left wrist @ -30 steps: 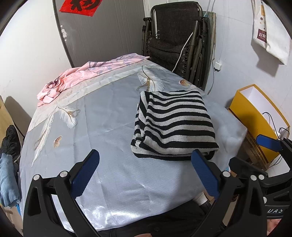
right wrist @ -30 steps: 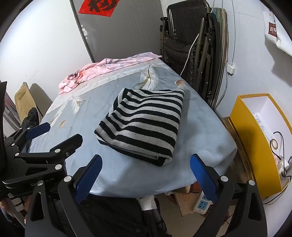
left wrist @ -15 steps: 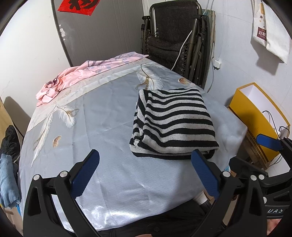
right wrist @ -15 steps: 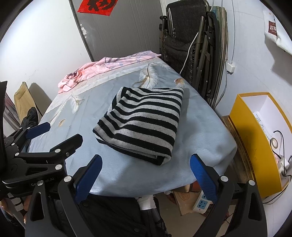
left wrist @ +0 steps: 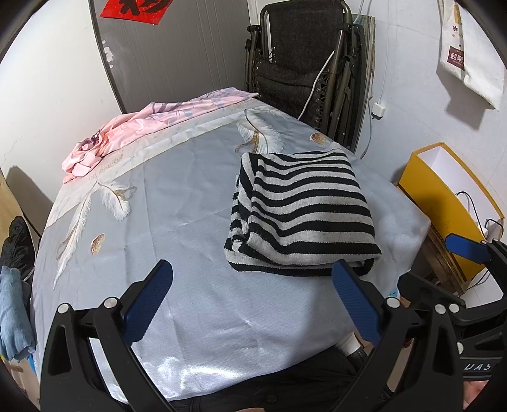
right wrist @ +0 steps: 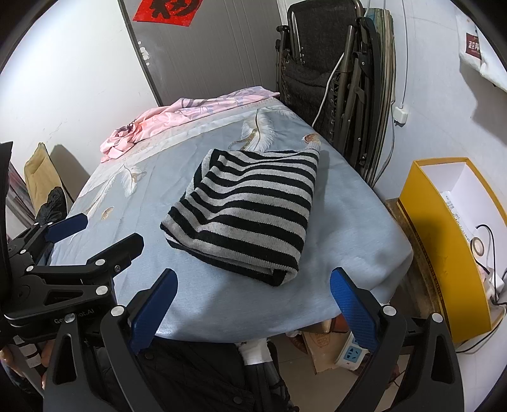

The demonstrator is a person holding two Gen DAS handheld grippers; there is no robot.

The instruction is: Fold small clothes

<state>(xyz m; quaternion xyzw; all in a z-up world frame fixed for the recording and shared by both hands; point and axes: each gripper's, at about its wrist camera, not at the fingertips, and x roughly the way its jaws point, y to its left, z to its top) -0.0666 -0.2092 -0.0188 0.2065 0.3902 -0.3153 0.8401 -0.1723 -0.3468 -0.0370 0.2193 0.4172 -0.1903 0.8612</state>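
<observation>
Striped sweater (left wrist: 301, 218) lies folded into a compact rectangle at the right centre of the desk (left wrist: 177, 202), so its folding looks finished. Pink garment (left wrist: 126, 133) at upper left remains crumpled. Left claw (left wrist: 250, 304) and right claw (right wrist: 253, 304) gape apart, empty. Only the right view shows the power strip (right wrist: 351, 351) at the bottom of the frame.

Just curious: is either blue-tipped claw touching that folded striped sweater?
Apart. In the right wrist view, bare sheet separates the striped sweater from both the right gripper and left gripper.

Cluttered home room: bedsheet-covered table (left wrist: 190, 196), folded recliner (left wrist: 301, 63), red door banner (left wrist: 136, 9).
</observation>
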